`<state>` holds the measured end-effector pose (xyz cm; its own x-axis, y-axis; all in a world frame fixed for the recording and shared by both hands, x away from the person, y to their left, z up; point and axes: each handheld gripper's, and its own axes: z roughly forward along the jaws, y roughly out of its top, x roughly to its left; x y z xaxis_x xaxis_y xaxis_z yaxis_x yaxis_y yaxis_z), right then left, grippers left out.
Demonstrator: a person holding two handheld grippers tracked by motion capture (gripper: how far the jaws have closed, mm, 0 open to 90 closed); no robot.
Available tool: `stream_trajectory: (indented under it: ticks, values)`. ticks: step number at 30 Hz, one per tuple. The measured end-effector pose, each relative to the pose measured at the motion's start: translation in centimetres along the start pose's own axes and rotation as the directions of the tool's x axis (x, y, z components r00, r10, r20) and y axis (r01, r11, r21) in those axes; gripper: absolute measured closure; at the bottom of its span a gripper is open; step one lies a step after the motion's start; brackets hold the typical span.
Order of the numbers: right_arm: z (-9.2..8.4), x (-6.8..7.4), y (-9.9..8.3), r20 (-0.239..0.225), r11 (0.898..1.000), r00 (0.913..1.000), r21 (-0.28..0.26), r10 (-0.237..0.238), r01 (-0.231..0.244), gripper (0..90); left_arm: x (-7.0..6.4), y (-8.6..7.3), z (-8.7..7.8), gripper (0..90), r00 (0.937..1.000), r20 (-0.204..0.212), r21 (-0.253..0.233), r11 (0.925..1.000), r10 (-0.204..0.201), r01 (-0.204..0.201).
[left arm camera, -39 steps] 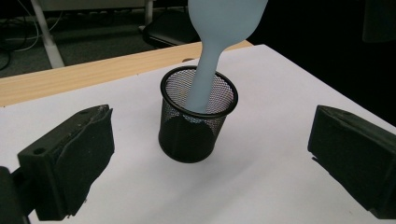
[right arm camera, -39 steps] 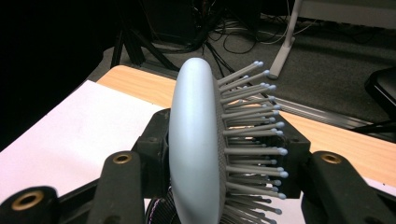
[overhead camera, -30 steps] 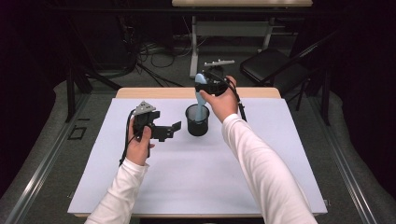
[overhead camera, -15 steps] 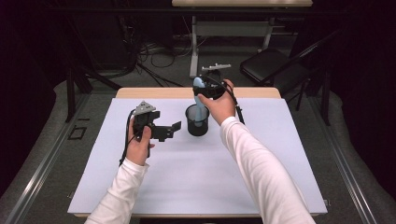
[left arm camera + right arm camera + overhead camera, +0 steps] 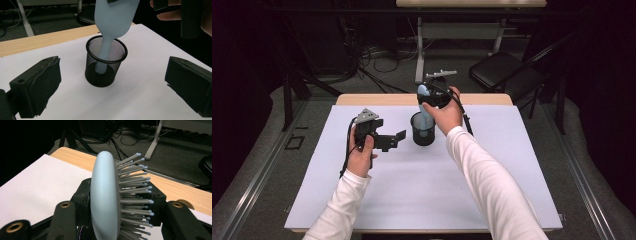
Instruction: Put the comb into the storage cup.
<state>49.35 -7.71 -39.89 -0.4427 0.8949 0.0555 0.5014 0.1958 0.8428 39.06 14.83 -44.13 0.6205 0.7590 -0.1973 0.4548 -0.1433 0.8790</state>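
A light blue hairbrush (image 5: pixel 423 95) hangs handle-down, and my right gripper (image 5: pixel 432 98) is shut on its head. Its handle reaches inside a black mesh cup (image 5: pixel 422 132) standing at the back middle of the white sheet. In the right gripper view the brush head (image 5: pixel 105 197) stands on edge between the two jaws of my right gripper (image 5: pixel 120 198), bristles pointing right. My left gripper (image 5: pixel 395 141) rests open on the sheet just left of the cup, holding nothing. From the left gripper view, the cup (image 5: pixel 105 72) and brush (image 5: pixel 113 20) are straight ahead of my left gripper (image 5: pixel 113 65).
A white sheet (image 5: pixel 422 190) covers most of a wooden table (image 5: pixel 482 99). Behind the table are a folding chair (image 5: pixel 504 67), desk legs (image 5: pixel 419 55) and loose cables (image 5: pixel 377 52) on the floor. Dark stands flank both sides.
My right hand shifted slightly left and down with the brush, which now stands more upright with its handle in the cup. The left hand stayed still.
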Motion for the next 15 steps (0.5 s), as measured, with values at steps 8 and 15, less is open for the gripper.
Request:
stream_trajectory:
  ticks: [8,15]
  values:
    - [0.18,0.1,-0.1,0.002,1.0,1.0,0.002,-0.004,0.004,49.0,-0.01,-0.03,0.07,0.6,1.0,0.0,0.003,1.0,0.001,-0.001]
    - [0.42,0.24,-0.32,0.002,1.0,0.9999,0.01,-0.01,0.01,48.9,0.03,-0.02,0.02,0.6,1.0,0.0,0.001,1.0,-0.001,0.001]
